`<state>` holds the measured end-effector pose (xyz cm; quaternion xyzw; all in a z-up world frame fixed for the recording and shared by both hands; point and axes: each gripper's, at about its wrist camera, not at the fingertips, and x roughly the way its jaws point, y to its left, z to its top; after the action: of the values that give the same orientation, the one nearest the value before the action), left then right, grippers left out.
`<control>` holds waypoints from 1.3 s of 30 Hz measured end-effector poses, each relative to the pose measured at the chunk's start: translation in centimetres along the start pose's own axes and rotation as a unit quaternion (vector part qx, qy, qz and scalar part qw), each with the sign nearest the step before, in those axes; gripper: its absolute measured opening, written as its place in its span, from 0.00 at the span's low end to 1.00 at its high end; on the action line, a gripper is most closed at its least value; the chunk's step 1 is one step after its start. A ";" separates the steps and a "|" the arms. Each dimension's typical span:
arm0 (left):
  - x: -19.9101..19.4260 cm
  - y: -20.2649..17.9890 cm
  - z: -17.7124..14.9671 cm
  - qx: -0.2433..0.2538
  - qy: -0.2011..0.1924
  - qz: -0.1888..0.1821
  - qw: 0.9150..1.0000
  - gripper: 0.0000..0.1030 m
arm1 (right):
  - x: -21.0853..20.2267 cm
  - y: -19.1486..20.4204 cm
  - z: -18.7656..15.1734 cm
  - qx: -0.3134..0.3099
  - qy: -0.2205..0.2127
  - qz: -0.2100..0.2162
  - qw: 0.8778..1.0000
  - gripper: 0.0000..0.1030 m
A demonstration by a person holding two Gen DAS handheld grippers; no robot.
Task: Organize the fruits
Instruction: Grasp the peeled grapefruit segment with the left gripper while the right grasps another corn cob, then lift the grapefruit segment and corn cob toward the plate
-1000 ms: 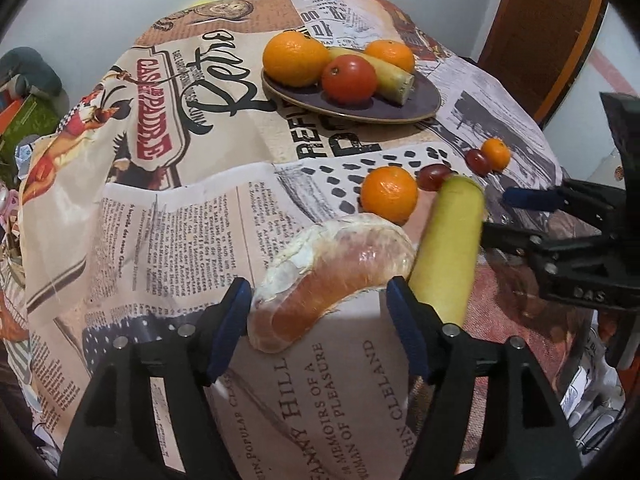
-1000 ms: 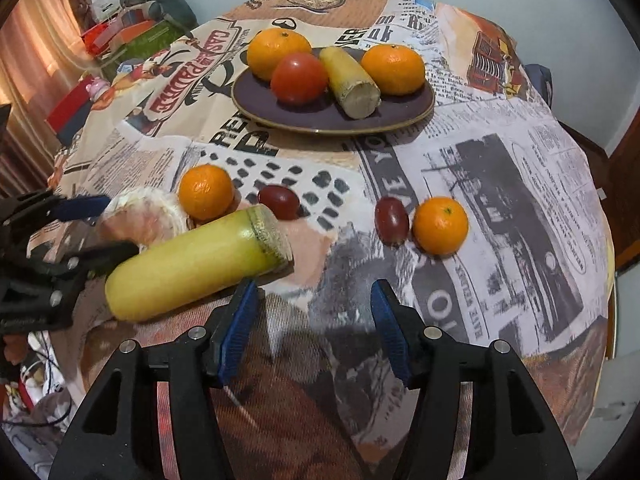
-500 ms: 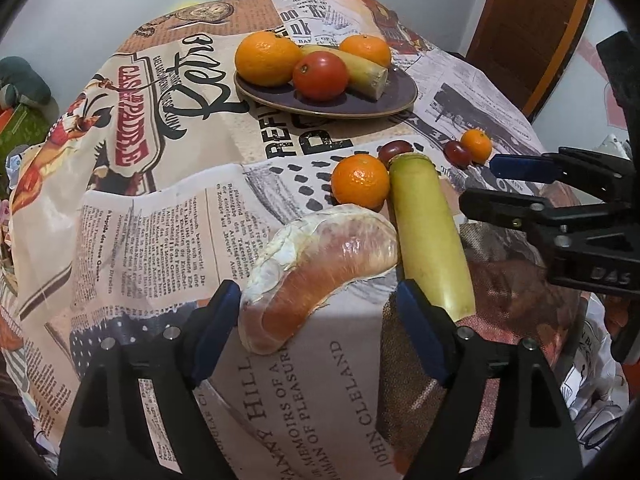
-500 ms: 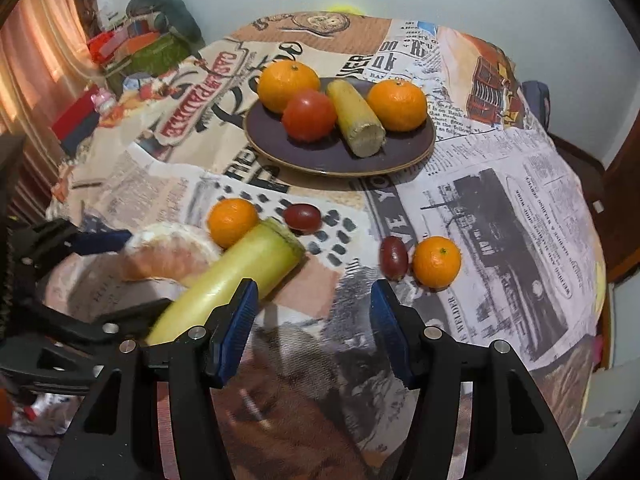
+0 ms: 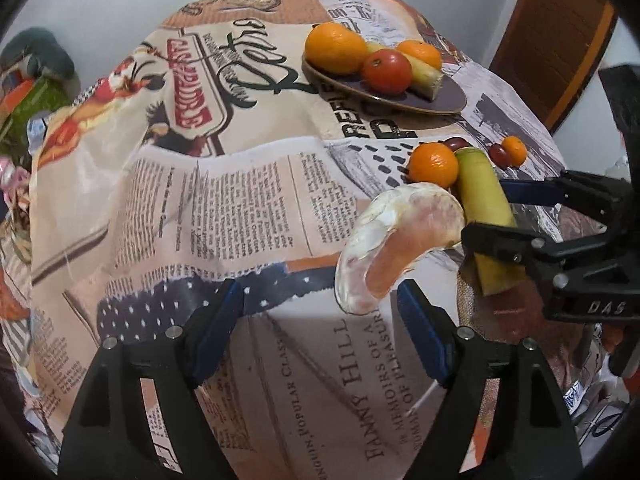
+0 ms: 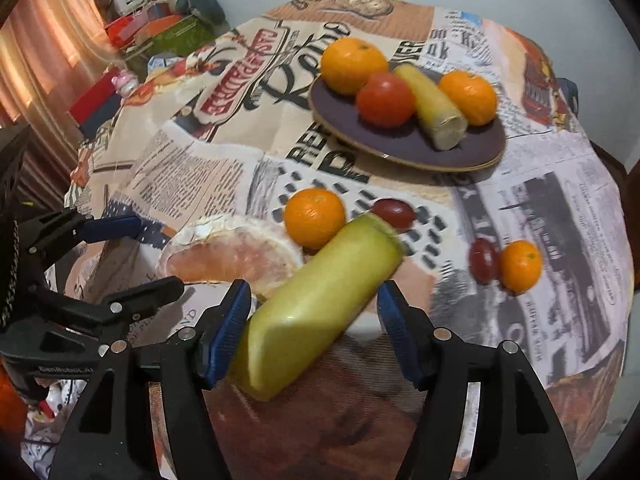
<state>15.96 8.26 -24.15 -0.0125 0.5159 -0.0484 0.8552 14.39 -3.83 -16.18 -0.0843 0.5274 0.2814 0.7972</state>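
Observation:
A peeled pink citrus wedge (image 5: 396, 248) (image 6: 232, 256) lies on the newspaper-print cloth, just ahead of the right fingertip of my left gripper (image 5: 320, 332) (image 6: 136, 260), which is open and holds nothing. A yellow-green cut stalk (image 6: 316, 308) (image 5: 484, 208) lies slantwise between the jaws of my right gripper (image 6: 314, 332) (image 5: 516, 212). Those jaws are opening, and the right pad stands clear of the stalk. At the back, a dark plate (image 6: 400, 148) (image 5: 440, 100) carries two oranges, a tomato and another stalk piece.
Loose on the cloth are a mandarin (image 6: 314, 218) against the stalk, a grape (image 6: 394, 212), and a second grape (image 6: 484, 260) beside a small mandarin (image 6: 520, 266). Boxes and a plush toy (image 6: 172, 20) crowd the far left. A wooden door (image 5: 560, 40) stands at the right.
My left gripper widened and slid left, so the wedge now lies off to its right. My right gripper moved left over the stalk and its jaws spread.

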 end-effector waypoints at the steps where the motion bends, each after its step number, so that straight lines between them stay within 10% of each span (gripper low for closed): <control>1: 0.0 -0.1 0.0 -0.001 -0.001 -0.001 1.000 0.77 | 0.0 0.0 -0.1 -0.001 -0.001 -0.001 1.000 0.66; 9: 0.9 -3.0 1.0 0.031 -0.001 -0.018 0.999 0.41 | -1.3 -1.0 -1.4 -0.005 0.001 0.011 1.000 0.47; 17: -0.1 -3.0 -0.1 0.032 -0.005 -0.026 0.999 0.30 | -2.7 -3.4 -3.0 -0.004 -0.001 -0.027 1.000 0.34; 39: 1.8 -5.5 2.3 0.080 0.035 -0.024 0.996 0.44 | -2.6 -5.3 -2.4 0.015 -0.008 -0.036 0.999 0.36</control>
<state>18.42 2.59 -24.25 0.0457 0.5393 -0.1104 0.8336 14.62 -10.18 -15.79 -0.0889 0.5222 0.2453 0.8119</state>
